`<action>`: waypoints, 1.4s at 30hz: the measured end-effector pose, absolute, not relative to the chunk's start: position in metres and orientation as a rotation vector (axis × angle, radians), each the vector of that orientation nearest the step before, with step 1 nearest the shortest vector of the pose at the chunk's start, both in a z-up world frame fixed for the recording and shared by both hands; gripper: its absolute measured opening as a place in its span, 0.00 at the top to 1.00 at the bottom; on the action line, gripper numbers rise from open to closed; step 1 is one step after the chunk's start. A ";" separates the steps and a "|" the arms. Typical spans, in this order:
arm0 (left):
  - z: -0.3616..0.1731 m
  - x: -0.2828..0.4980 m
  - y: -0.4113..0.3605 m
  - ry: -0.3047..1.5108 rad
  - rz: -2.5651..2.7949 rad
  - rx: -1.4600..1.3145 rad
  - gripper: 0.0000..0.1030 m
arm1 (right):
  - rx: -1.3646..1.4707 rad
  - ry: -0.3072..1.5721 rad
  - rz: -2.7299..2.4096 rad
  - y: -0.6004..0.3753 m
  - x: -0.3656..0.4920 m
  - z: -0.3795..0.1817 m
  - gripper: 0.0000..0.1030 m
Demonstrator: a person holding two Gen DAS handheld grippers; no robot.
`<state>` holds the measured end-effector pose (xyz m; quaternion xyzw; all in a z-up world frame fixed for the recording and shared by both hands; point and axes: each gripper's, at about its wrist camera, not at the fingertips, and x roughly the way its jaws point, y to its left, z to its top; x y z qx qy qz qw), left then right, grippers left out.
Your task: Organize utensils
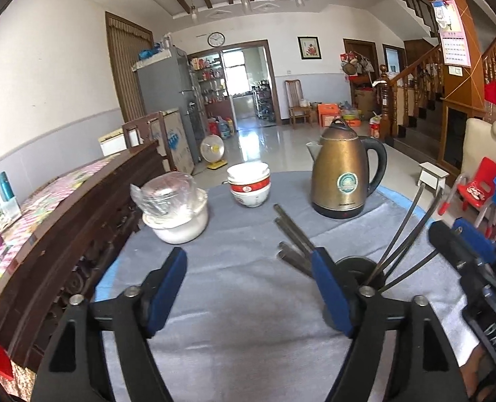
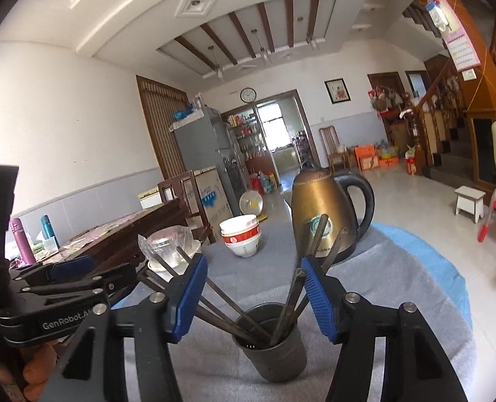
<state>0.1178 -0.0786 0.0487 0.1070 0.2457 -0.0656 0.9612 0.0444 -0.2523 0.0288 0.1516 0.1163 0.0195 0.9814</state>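
A dark metal holder cup [image 2: 274,351] stands on the grey cloth [image 2: 398,284], with several dark chopsticks [image 2: 291,298] fanned out in it. My right gripper [image 2: 251,298] is open and empty, just above and behind the cup, its blue pads to either side of the chopsticks. In the left wrist view the cup [image 1: 358,269] sits behind my right finger, with chopsticks [image 1: 291,231] leaning left and others [image 1: 402,231] leaning right. My left gripper [image 1: 251,293] is open and empty over bare cloth [image 1: 241,301], left of the cup. The right gripper [image 1: 472,261] shows at the right edge.
A bronze electric kettle [image 1: 343,171] stands at the back of the table. Stacked white bowls [image 1: 249,184] are beside it. A white bowl holding a plastic-wrapped glass [image 1: 174,207] is at the left. A dark wooden bench back [image 1: 80,221] borders the table's left side.
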 end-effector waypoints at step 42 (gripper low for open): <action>-0.030 0.079 -0.011 0.705 -0.024 0.214 0.14 | 0.282 0.511 0.046 -0.197 -0.015 -0.016 0.39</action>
